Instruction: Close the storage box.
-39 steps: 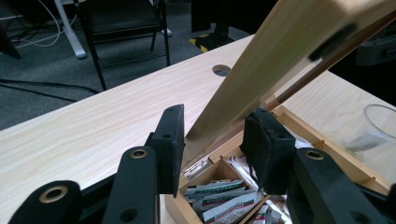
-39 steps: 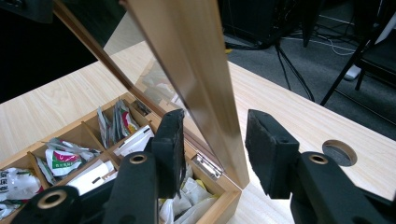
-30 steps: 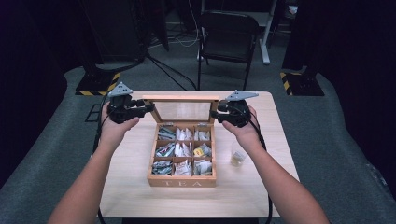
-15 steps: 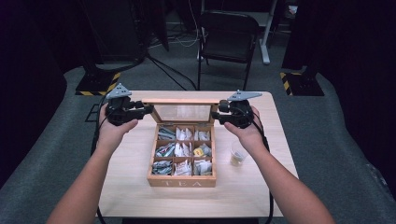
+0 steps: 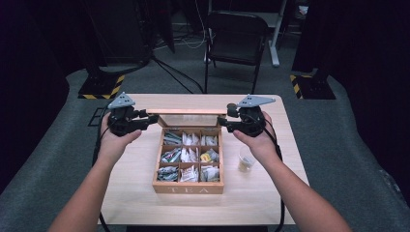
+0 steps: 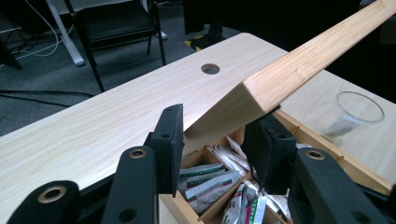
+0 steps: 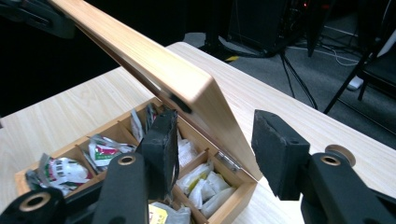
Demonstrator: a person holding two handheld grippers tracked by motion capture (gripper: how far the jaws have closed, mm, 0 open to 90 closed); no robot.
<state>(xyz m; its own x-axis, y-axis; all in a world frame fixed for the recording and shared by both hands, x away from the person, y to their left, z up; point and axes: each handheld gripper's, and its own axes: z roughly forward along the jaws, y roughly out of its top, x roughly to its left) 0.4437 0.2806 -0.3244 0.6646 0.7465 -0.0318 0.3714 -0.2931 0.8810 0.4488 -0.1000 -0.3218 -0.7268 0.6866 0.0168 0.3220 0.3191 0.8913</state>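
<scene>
In the middle of the high view sits the tea box [image 5: 188, 166] with its lid [image 5: 187, 111] tipped up. My left gripper [image 5: 145, 121] pinches the lid's left corner, jaws snug on the wood. My right gripper [image 5: 226, 122] has just been opening its jaws; the lid's other corner sits between them, but the right pad stands off the wood. I think I should swing the lid back slowly with the left and keep it level. The plastic cup [image 5: 245, 163] stands just right of the box, so I stay away. Behind the lid the table [image 5: 270, 111] is bare.
</scene>
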